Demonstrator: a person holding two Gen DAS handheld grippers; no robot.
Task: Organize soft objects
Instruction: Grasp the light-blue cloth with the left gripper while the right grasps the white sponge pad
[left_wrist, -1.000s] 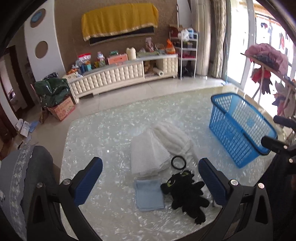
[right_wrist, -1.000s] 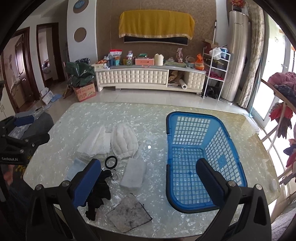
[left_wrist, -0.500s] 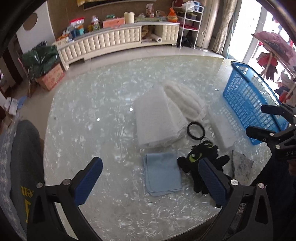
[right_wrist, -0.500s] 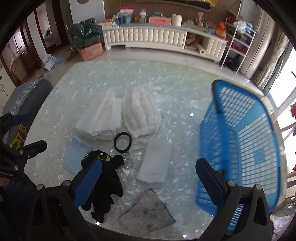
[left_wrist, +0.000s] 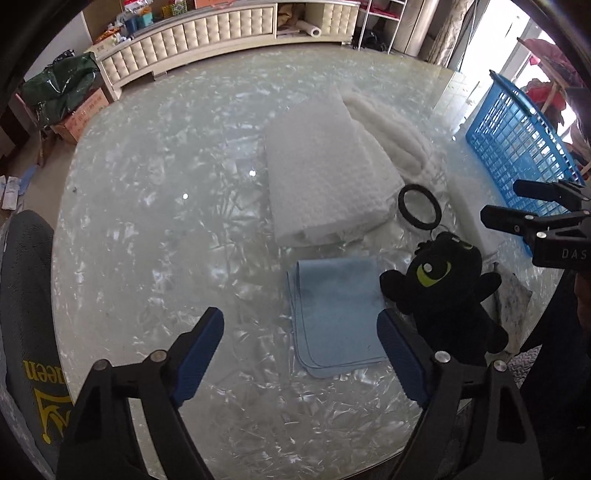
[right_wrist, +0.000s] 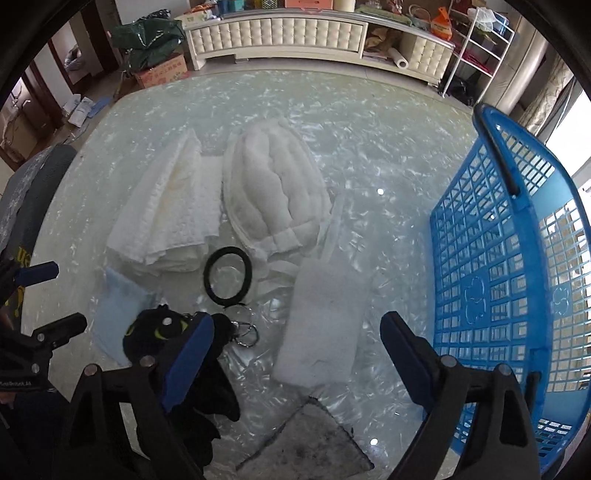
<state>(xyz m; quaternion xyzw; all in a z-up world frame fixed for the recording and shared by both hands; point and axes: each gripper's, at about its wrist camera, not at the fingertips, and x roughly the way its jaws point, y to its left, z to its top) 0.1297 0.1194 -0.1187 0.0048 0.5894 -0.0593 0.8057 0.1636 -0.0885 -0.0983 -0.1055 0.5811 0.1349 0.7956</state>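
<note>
On the glass table lie a folded white towel (left_wrist: 325, 173) (right_wrist: 170, 206), a white quilted pad (right_wrist: 273, 192) (left_wrist: 388, 122), a flat white sponge (right_wrist: 325, 317), a light blue cloth (left_wrist: 336, 310) (right_wrist: 118, 306), a black plush toy (left_wrist: 447, 291) (right_wrist: 166, 328), a black ring (right_wrist: 227, 275) (left_wrist: 419, 210) and a grey rag (right_wrist: 306, 443). A blue basket (right_wrist: 509, 266) (left_wrist: 517, 136) stands at the right. My left gripper (left_wrist: 299, 354) is open and empty above the blue cloth. My right gripper (right_wrist: 295, 350) is open and empty above the sponge.
A grey chair back (left_wrist: 26, 295) stands at the table's left edge. Beyond the table are a white TV cabinet (right_wrist: 295, 33), a cardboard box (right_wrist: 162, 72) and a white shelf rack (right_wrist: 476, 48). Metal key rings (right_wrist: 245, 332) lie beside the plush toy.
Both grippers have tilted down and come closer to the table. The objects look larger and sit nearer the fingers. Nothing on the table has moved.
</note>
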